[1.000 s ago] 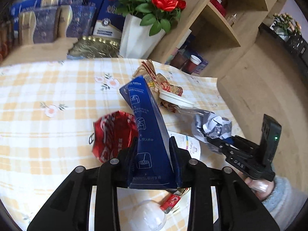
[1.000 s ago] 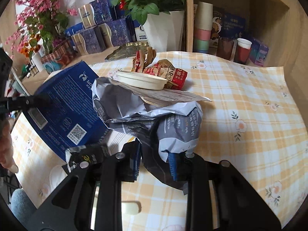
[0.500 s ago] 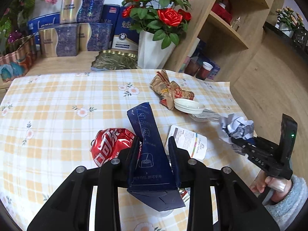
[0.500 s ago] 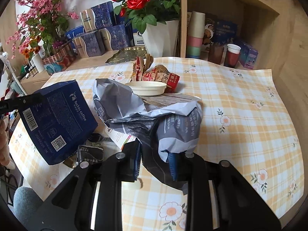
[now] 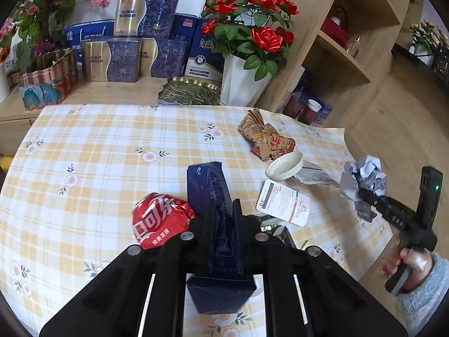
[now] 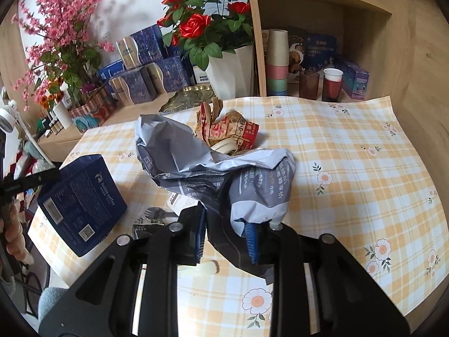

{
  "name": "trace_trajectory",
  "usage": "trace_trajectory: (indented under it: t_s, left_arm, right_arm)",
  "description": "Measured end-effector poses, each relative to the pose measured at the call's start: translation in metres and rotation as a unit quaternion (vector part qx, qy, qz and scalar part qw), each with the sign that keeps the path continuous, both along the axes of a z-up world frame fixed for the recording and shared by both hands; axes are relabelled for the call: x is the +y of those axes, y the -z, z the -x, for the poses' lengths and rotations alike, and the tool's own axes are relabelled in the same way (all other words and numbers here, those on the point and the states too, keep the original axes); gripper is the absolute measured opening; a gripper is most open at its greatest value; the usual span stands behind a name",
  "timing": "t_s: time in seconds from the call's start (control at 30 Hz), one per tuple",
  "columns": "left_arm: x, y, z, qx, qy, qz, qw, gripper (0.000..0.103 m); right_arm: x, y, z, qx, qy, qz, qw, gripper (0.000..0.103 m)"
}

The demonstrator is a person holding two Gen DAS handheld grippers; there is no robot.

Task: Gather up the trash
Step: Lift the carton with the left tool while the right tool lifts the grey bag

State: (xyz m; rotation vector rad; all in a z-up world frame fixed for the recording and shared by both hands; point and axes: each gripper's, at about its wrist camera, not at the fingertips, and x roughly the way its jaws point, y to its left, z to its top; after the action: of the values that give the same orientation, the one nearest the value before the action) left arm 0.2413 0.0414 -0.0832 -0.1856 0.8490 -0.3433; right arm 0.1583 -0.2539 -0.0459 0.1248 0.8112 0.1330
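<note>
A: Two pieces of trash picked up so far. Dark blue coffee box pinched flat between the left tongs, off the worktop. Grey crumpled mailer bag clamped in the right tongs, hanging above the cloth

B: Left to collect?

A: Plenty. Crushed red can just beside the box, brown snack wrapper further back, white lid near it, white card, small dark sachet under the tongs. No bin anywhere in view

B: Changed since a second ago?

A: Left tongs just been closing further, box squashed narrower between them. Both loads higher over the worktop than before; more of the checked cloth visible below. Grey bag formerly draped under the lid, now lifted clear of it. Right tongs' gap same as before, on the bag
</note>
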Motion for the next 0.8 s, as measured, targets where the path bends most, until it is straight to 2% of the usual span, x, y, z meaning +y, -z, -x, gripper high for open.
trace_trajectory:
  t_s: [0.27, 0.4, 0.8]
  left_arm:
    - [0.008, 0.0, 0.004, 0.005, 0.002, 0.036, 0.9993, 0.009]
    - [0.012, -0.017, 0.006, -0.017, 0.003, 0.072, 0.9972, 0.008]
    - [-0.003, -0.04, 0.013, -0.046, 0.031, 0.084, 0.9949, 0.008]
  right_arm:
    - [0.004, 0.001, 0.0, 0.001, -0.011, -0.02, 1.0, 0.026]
    - [0.005, 0.003, -0.001, -0.001, -0.013, -0.028, 1.0, 0.026]
    - [0.013, 0.003, -0.003, -0.005, -0.019, -0.025, 0.999, 0.026]
